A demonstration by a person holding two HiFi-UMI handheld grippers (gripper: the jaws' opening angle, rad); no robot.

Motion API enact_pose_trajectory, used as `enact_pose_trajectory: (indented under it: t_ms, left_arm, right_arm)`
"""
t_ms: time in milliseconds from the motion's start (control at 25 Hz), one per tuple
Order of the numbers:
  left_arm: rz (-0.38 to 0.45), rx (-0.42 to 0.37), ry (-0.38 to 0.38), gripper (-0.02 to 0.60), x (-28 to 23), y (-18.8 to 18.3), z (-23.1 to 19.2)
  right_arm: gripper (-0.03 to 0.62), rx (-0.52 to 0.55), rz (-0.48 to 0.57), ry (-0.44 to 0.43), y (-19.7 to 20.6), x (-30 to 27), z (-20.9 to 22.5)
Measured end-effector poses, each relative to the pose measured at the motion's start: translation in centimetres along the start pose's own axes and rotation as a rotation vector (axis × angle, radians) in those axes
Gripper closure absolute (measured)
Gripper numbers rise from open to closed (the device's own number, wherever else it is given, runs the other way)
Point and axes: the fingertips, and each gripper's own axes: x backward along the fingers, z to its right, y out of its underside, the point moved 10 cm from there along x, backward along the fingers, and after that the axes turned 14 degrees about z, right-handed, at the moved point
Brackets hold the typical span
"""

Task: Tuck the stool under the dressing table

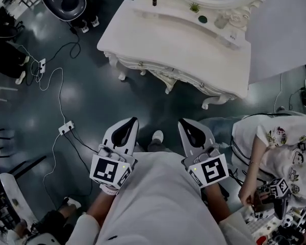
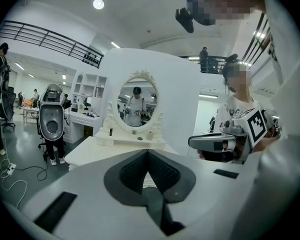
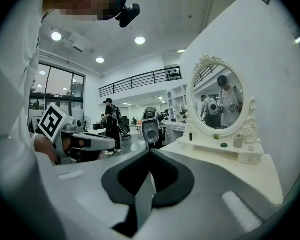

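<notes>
The white dressing table (image 1: 183,50) with its oval mirror (image 2: 136,104) stands ahead of me on the dark floor. It also fills the right of the right gripper view, where the dressing table (image 3: 250,171) shows small items on its shelf. No stool shows in any view. My left gripper (image 1: 133,120) and right gripper (image 1: 182,121) are held side by side in front of my body, short of the table. Both point toward it. The left gripper (image 2: 148,150) is shut with nothing in it. The right gripper (image 3: 150,149) has its tips together and is also empty.
A shoe (image 1: 157,136) shows on the floor between the grippers. Cables and a power strip (image 1: 66,128) lie at the left. A grey pod-shaped machine (image 1: 65,1) stands at the far left. A person in a patterned white shirt (image 1: 275,152) stands close on my right.
</notes>
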Motion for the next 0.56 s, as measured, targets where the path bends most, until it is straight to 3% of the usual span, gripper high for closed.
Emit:
enact_pose_trajectory:
  t_ms: [560]
  left_arm:
    - [0.017,0.006,-0.026,0.572,1.6,0.2,0.0]
  right_arm:
    - [0.583,0.001,0.001,-0.03,0.4,-0.2,-1.3]
